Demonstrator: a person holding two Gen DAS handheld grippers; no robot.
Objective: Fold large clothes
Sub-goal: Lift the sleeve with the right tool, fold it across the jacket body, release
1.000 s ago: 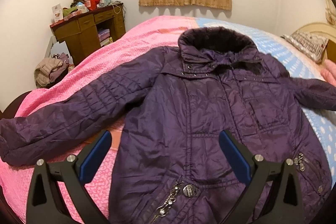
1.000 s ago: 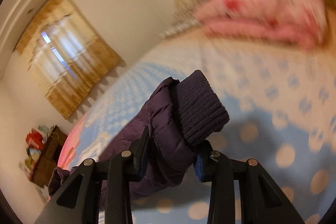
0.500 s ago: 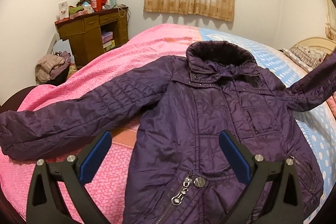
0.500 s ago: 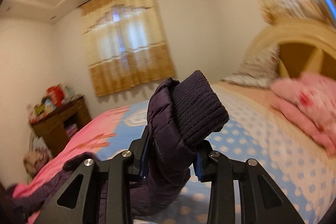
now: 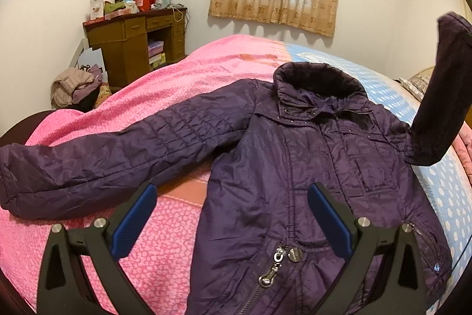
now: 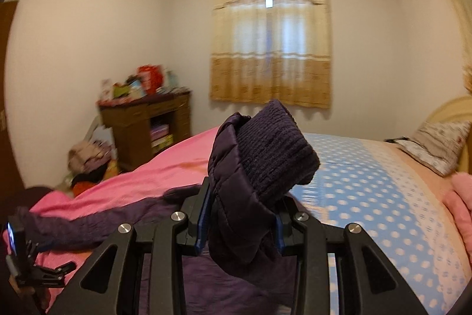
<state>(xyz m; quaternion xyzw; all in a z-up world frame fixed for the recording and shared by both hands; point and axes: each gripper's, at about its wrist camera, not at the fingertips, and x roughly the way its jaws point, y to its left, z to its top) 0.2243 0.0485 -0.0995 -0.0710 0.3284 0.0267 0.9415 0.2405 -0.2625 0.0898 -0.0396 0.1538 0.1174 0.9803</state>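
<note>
Bed [image 5: 183,96] w/ purple jacket [image 5: 309,167], right tool [image 6: 240,222] gripping raised sleeve cuff [image 6: 274,149]

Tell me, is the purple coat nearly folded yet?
Not nearly. The jacket lies spread flat and zipped on the bed, so laying it out looks done. The right gripper is shut on one sleeve's cuff, held up off the bed. The left gripper hangs open, empty. The other sleeve lies stretched out, unfolded, and so does the body.
</note>
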